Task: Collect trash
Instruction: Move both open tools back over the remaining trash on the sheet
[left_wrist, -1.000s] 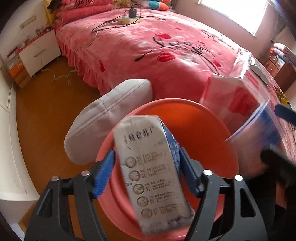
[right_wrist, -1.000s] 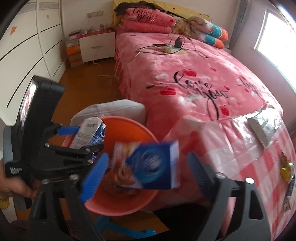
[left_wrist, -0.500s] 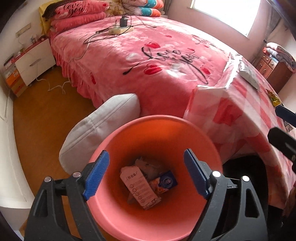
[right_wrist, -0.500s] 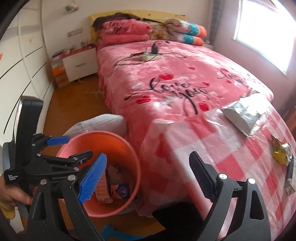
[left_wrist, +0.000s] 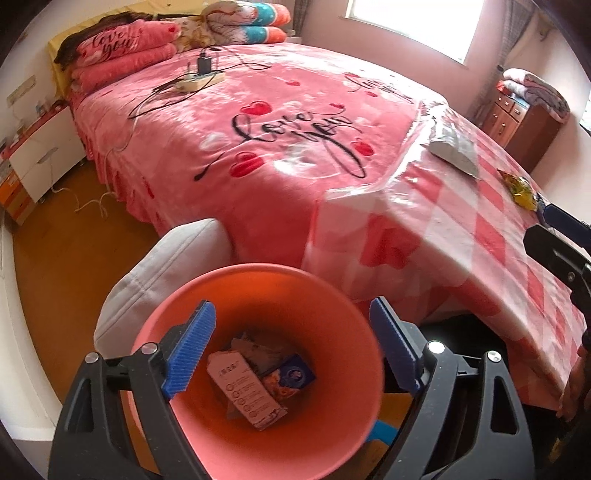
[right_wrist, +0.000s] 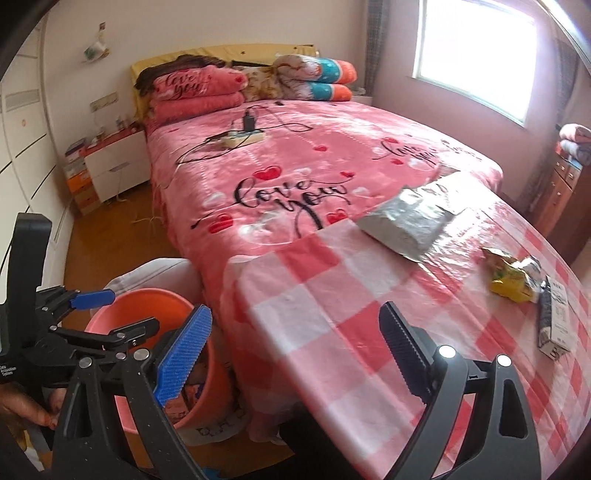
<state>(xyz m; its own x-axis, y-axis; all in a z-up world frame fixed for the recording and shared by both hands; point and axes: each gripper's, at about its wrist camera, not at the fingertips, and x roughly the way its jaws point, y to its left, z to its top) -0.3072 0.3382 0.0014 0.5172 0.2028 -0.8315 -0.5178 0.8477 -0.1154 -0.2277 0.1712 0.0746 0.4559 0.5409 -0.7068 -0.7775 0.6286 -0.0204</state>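
An orange bin (left_wrist: 332, 306) stands on the floor beside the checked table (left_wrist: 461, 221). In it lie a white carton (left_wrist: 247, 387) and a blue snack box (left_wrist: 293, 374). My left gripper (left_wrist: 291, 349) is open and empty right above the bin. My right gripper (right_wrist: 295, 347) is open and empty over the table's near corner (right_wrist: 332, 295); the bin (right_wrist: 147, 299) is at its left. On the table lie a silver bag (right_wrist: 410, 225), a yellow wrapper (right_wrist: 511, 275) and a small carton (right_wrist: 556, 323).
A pink bed (right_wrist: 295, 166) with a power strip (right_wrist: 243, 138) lies behind the table. A grey cushioned stool (left_wrist: 166, 266) stands against the bin. A white nightstand (right_wrist: 114, 162) and a wooden dresser (right_wrist: 561, 192) stand by the walls.
Both grippers opened and dropped the white carton and the blue box into the bin. Both have since lifted away, the right one swinging over the table.
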